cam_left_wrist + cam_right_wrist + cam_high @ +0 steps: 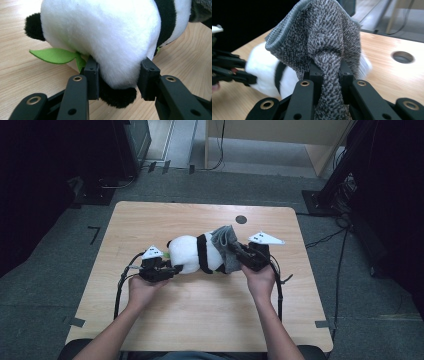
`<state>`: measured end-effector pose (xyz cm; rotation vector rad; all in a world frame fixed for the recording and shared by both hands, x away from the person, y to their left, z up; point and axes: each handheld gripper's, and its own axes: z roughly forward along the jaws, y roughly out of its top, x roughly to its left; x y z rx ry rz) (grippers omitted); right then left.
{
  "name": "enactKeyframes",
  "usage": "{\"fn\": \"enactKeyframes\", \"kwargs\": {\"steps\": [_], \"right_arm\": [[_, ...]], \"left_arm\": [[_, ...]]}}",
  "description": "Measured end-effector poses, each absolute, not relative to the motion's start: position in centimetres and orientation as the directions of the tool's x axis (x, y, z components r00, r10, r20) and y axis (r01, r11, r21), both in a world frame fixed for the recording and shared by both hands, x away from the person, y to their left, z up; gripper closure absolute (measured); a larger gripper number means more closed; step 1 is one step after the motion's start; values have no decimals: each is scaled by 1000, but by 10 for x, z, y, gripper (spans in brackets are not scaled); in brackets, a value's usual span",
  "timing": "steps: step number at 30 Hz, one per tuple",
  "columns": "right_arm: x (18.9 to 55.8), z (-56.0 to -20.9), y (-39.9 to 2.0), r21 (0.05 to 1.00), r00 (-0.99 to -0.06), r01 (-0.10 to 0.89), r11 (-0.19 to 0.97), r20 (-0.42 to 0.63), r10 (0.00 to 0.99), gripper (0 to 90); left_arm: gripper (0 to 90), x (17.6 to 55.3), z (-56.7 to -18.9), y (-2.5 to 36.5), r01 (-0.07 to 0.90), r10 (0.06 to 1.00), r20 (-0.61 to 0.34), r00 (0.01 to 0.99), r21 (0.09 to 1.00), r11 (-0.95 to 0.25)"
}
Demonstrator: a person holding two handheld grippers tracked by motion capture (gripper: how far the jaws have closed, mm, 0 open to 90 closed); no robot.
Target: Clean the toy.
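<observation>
A black-and-white panda plush (187,252) lies on its side in the middle of the wooden table (200,315). My left gripper (175,268) holds its left end. In the left gripper view the jaws (120,67) pinch the white body (105,32), which bulges between the pads, and a green felt leaf (52,55) sticks out beside them. A grey knitted cloth (225,242) is draped over the plush's right end. My right gripper (241,256) is shut on a bunched fold of that cloth (324,32), lifted off the table, with the plush (259,70) behind it.
A round hole (241,219) is cut in the table behind the plush. Black cables trail from both grippers toward the near edge. Beyond the table stand a wooden frame (280,140) and a dark stand (340,185) on the grey floor.
</observation>
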<state>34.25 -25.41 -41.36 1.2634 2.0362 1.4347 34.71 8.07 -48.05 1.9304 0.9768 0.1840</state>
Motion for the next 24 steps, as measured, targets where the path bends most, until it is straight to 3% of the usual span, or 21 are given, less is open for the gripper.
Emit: {"fn": "enactKeyframes", "kwargs": {"steps": [3, 8, 16, 24], "right_arm": [[351, -414, -245, 865, -543, 484, 134, 176, 821, 795], [355, -418, -252, 838, -538, 530, 132, 211, 816, 795], [357, -418, -255, 835, -556, 528, 152, 206, 805, 794], [360, -419, -256, 823, -571, 540, 176, 204, 795, 792]], "left_arm": [[529, 346, -484, 82, 550, 694, -252, 674, 799, -244], [357, 343, -482, 85, 528, 685, -208, 698, 796, -297], [355, 350, -458, 115, 484, 631, -221, 744, 829, -280], [356, 382, -435, 114, 387, 546, -140, 826, 845, -370]]}}
